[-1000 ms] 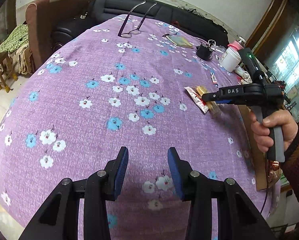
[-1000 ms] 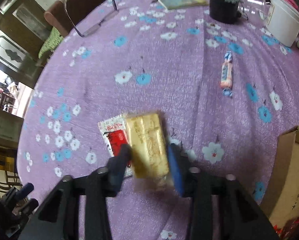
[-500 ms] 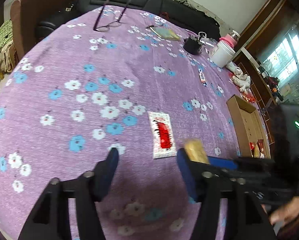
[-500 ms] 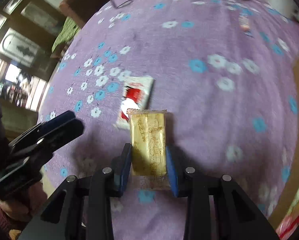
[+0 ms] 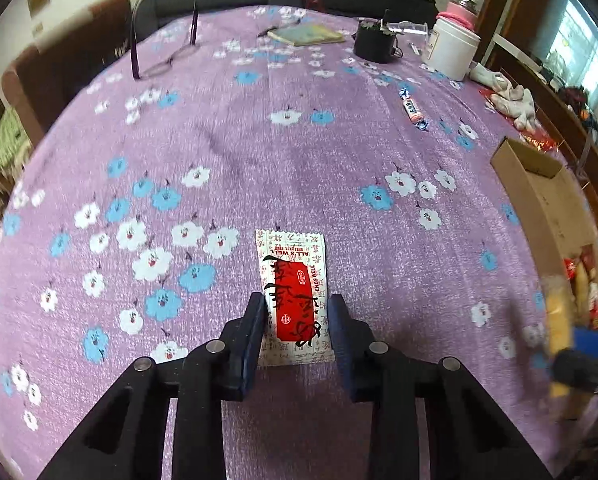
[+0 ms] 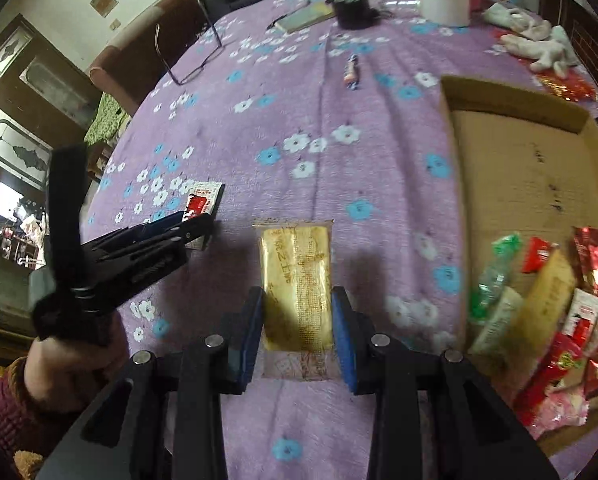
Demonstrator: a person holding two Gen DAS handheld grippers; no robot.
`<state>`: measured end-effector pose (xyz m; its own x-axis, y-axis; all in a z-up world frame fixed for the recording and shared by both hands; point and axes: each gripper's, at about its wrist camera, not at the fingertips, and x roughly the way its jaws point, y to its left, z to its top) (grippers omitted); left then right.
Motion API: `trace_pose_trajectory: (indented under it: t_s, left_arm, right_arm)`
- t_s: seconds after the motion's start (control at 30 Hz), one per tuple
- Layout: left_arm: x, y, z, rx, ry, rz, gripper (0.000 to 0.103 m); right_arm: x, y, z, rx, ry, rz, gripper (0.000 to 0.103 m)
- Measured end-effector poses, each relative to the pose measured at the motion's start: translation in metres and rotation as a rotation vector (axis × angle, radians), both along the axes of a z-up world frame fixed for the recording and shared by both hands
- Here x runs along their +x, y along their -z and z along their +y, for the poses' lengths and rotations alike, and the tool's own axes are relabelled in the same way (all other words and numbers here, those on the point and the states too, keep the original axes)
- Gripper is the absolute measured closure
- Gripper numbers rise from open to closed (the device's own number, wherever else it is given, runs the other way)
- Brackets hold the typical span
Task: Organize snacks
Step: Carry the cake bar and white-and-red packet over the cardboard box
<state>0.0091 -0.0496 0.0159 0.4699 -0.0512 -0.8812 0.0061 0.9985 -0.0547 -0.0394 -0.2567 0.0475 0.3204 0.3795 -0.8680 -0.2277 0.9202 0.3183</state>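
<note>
L gripper (image 5: 295, 312) jaws, just closing, clamp red/white "ALL'S WELL ENDS WELL" packet (image 5: 295, 296) on purple floral cloth (image 5: 227, 160). R gripper (image 6: 297, 320) clamps yellow wafer pack (image 6: 297, 280) near cardboard snack box (image 6: 519, 168).

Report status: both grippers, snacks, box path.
Left gripper jaws just closed onto red-and-white packet, flat on cloth. Right gripper clamps yellow packet, lifted. Cardboard box right of it; path clear.

Purple tablecloth (image 5: 259, 168) (blue-white flowers); red-white packet (image 5: 293, 280).
</note>
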Motion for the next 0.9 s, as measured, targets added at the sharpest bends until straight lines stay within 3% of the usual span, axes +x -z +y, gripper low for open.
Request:
trace_pose_trajectory:
  t_s: [0.13,0.23,0.57,0.9]
  left_arm:
    - [-0.016,-0.002,0.007,-0.087,-0.036,-0.024,0.078]
    - [-0.029,-0.008,0.004,-0.109,-0.031,-0.047,0.078]
    - [-0.044,-0.040,-0.036,-0.111,0.010,-0.091,0.078]
    - [-0.051,-0.069,-0.107,-0.112,0.151,-0.133,0.078]
  right_arm:
    - [-0.002,-0.003,-0.010,0.011,0.014,-0.006,0.071]
    - [-0.004,-0.004,-0.018,0.017,0.018,-0.004,0.071]
    - [-0.008,-0.009,-0.029,0.052,-0.001,-0.009,0.071]
    - [-0.020,-0.026,-0.079,0.079,0.064,-0.046,0.071]
